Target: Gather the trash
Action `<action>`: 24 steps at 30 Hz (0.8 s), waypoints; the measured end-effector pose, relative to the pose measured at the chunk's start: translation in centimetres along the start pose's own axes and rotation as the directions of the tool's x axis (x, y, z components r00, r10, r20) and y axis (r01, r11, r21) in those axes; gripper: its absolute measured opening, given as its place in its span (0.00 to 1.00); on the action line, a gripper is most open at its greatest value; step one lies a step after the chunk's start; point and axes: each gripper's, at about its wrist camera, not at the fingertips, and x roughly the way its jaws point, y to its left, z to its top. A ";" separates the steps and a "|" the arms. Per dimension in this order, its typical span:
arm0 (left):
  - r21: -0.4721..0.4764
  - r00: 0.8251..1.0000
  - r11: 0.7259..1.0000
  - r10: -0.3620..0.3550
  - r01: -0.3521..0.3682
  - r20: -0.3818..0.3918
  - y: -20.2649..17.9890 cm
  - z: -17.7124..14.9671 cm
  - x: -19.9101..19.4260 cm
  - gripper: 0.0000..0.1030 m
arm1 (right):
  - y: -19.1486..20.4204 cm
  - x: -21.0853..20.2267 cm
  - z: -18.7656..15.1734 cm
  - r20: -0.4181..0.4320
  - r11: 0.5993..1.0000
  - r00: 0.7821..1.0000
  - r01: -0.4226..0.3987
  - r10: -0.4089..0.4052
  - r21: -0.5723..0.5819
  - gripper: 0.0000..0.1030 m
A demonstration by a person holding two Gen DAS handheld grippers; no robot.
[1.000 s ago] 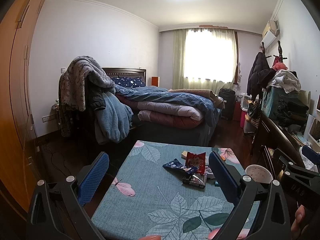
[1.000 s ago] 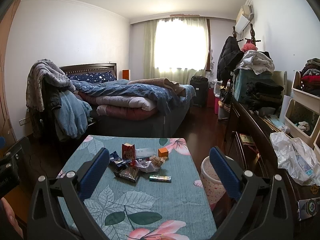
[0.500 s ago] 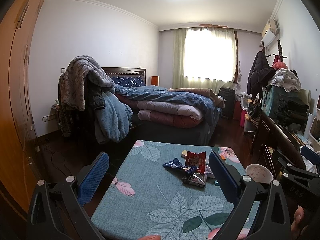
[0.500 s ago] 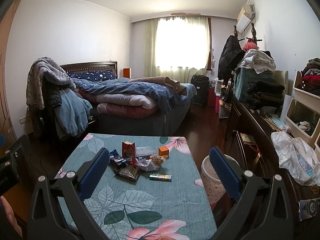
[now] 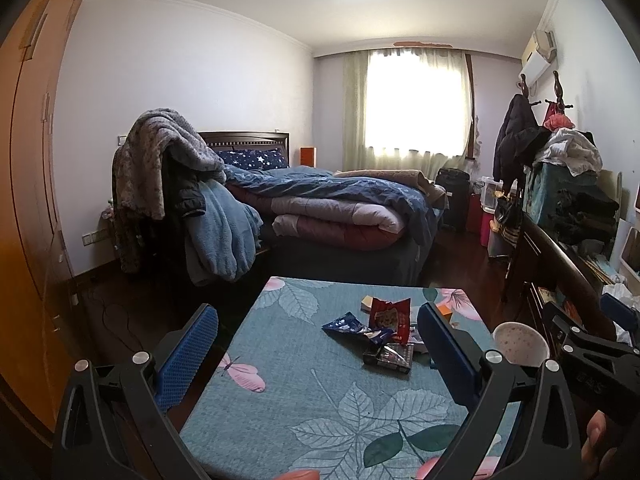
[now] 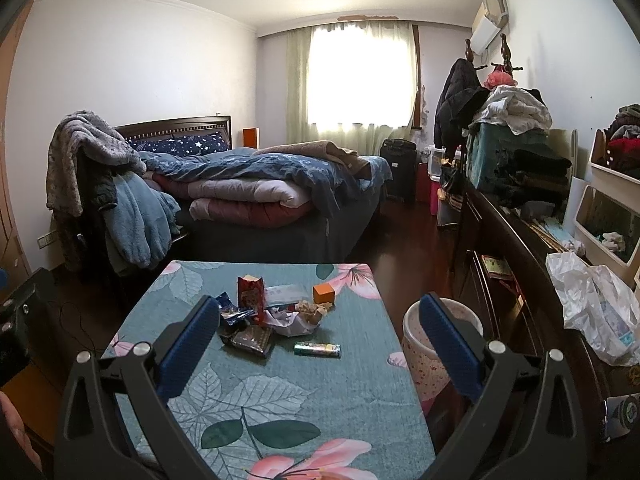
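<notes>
The surface [image 6: 280, 392], covered in a leaf-and-flower cloth, stretches ahead of both pairs of fingers, its near half bare and its far edge facing the bed [image 6: 256, 200]. One pale bin [image 6: 420, 356] stands on the floor just beyond the surface's right edge, behind the right gripper's right finger [image 6: 450, 346]. One trash pile [image 6: 272, 312] sits mid-surface, ahead of the right gripper [image 6: 316, 346] and nearer its left finger: one red packet [image 6: 250, 294], one orange box [image 6: 323, 293], one lighter [image 6: 317, 349], several crumpled wrappers. The left gripper [image 5: 318, 354] and the right gripper are both spread wide, empty, touching nothing.
</notes>
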 end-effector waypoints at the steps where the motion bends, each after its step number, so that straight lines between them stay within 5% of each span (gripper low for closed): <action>1: 0.002 1.000 1.000 -0.001 0.001 -0.003 -0.1 -0.2 0.5 0.96 | 0.0 0.0 0.0 0.000 1.000 1.000 0.000 0.000 -0.001 0.97; 13: 0.040 0.999 0.999 -0.001 0.004 -0.051 -1.5 -0.6 3.2 0.96 | -1.4 3.5 -0.7 -0.054 1.000 0.999 0.007 -0.006 0.025 0.97; 24: 0.064 0.976 0.998 0.015 -0.002 -0.218 -2.9 -4.1 13.7 0.96 | -3.0 13.5 -5.0 -0.234 0.999 0.972 0.023 -0.016 0.028 0.97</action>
